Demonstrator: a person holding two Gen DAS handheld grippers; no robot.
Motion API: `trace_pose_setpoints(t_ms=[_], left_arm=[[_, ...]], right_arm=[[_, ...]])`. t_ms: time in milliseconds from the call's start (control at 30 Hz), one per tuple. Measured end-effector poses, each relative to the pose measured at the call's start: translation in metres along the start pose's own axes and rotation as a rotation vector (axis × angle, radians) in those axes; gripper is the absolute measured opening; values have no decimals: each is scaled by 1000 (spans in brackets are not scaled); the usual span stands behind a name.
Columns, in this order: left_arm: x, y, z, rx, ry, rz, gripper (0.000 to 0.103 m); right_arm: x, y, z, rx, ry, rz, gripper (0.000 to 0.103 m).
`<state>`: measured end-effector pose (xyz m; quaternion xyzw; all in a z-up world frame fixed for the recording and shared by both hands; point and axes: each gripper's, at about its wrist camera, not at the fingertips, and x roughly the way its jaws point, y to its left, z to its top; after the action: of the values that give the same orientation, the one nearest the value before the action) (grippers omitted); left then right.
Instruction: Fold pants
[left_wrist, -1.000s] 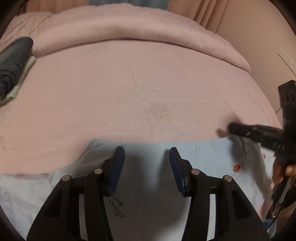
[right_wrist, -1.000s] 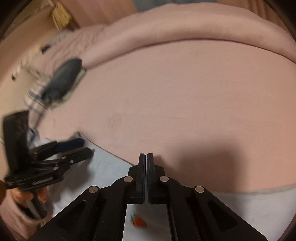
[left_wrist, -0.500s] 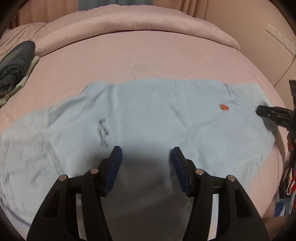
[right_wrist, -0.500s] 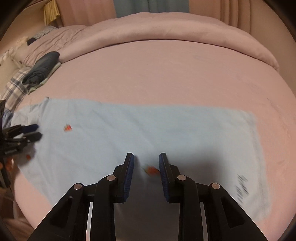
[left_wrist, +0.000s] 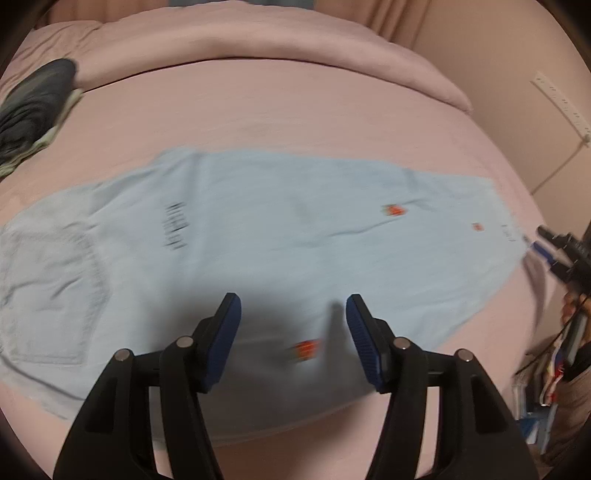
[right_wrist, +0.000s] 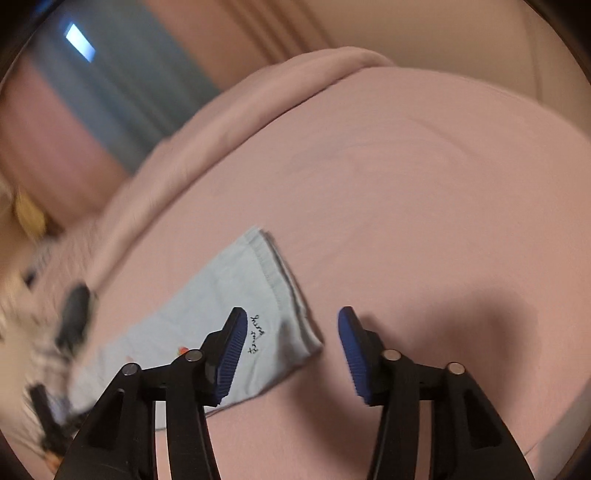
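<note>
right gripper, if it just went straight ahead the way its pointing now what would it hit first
Probably the pink bedsheet. The right gripper, jaws open, aims just past the hem corner of the light blue pants; depth is unclear.

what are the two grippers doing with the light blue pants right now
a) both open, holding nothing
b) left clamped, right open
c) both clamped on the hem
a: the left gripper and the right gripper both show a wide gap between their blue pads, and the pants lie flat on the bed.
</note>
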<state>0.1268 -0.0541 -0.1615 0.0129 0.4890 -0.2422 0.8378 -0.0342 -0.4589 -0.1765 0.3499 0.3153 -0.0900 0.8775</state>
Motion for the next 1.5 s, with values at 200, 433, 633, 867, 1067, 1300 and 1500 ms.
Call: trace_pose_setpoints(t_ms=[200, 433, 633, 867, 1067, 1300, 1500], left_arm=[[15, -56, 19, 59, 30, -146, 61], [44, -103, 30, 42, 74, -257, 61], [65, -104, 30, -76, 126, -316, 61], [72, -88, 26, -194, 151, -373, 59], [63, -85, 27, -199, 156, -379, 62], [41, -103, 46, -204, 85, -562, 80], [51, -131, 69, -172, 110, -624, 81]], right_arm=[[13, -6, -22, 130, 70, 159, 53], [45, 9, -22, 104, 77, 172, 53], [40, 0, -17, 76, 20, 166, 52], [42, -4, -11, 74, 16, 153, 15], [19, 36, -10, -106, -56, 140, 14], [17, 96, -34, -348, -67, 137, 14], [23, 117, -60, -457, -33, 156, 14]])
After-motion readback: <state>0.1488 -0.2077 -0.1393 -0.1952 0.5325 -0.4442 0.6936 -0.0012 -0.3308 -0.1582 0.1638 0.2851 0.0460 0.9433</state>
